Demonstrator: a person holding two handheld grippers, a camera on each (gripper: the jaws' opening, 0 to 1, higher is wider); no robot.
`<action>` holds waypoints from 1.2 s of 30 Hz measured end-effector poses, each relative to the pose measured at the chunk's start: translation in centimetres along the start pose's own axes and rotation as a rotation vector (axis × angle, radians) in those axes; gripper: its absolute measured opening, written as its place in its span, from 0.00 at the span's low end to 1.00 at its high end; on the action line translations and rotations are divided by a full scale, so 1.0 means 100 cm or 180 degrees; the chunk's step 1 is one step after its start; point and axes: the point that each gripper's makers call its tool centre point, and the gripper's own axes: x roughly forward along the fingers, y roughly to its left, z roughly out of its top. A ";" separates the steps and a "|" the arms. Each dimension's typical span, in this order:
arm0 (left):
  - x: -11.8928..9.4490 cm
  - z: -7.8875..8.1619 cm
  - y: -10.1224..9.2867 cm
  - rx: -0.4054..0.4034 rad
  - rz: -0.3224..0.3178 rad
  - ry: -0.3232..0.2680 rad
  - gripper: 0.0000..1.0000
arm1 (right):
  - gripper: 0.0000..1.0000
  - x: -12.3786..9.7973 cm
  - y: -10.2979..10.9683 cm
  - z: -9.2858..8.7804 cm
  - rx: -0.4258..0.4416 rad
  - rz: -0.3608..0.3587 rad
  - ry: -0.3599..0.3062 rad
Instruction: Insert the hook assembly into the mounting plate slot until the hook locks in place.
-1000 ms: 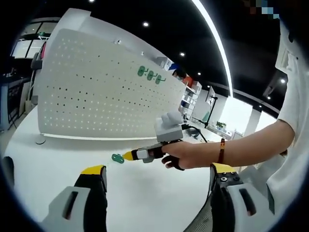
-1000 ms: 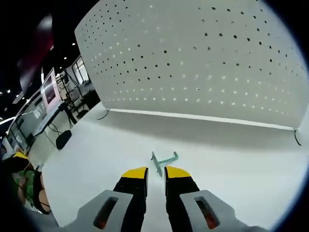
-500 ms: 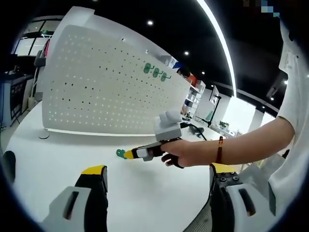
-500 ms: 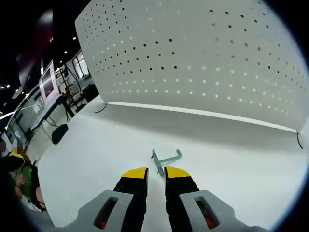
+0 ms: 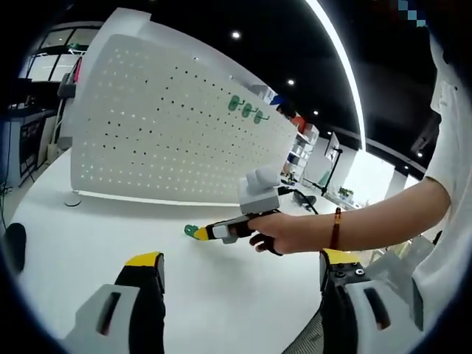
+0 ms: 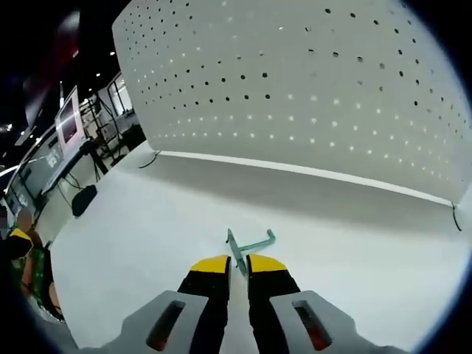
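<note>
Right claw (image 6: 237, 264) rising from the bottom centre of the right gripper view, yellow tips pinching the flat base of the green hook (image 6: 245, 245). Hook sticking out just past the tips, arm running toward the right of the frame and ending in a small upturned bend. Hook hanging above the white tabletop (image 6: 147, 243), well apart from the pegboard (image 6: 310, 88) spanning the upper half of the frame. Pegboard standing upright on the tabletop, rows of small holes across its face.

In the left gripper view, right claw (image 5: 198, 233) showing at centre frame, held in a hand (image 5: 284, 232), pointing toward the left of the frame. Hook (image 5: 191, 230) sitting at its tip as a small green spot, between the claw and the pegboard (image 5: 169, 133) filling the upper left. Three green hooks (image 5: 245, 109) already hanging in a row near the pegboard's upper right. Bracelet (image 5: 336, 230) circling the wrist at right of centre.

Left claw (image 5: 236, 269) rising from the bottom of the left gripper view, jaws standing wide apart, gripping nothing, over bare tabletop (image 5: 88, 228).
</note>
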 end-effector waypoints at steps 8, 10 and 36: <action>-0.002 0.001 0.003 -0.0016 0.0030 -0.0017 0.90 | 0.03 0.001 0.002 -0.002 -0.0001 0.0036 0.0011; -0.003 0.001 0.003 -0.0008 0.0033 -0.0024 0.89 | 0.03 0.000 0.002 0.000 -0.0019 0.0034 -0.0001; -0.008 0.009 -0.011 0.0054 -0.0065 -0.0088 0.88 | 0.02 -0.046 0.014 0.032 0.0294 0.0243 -0.0380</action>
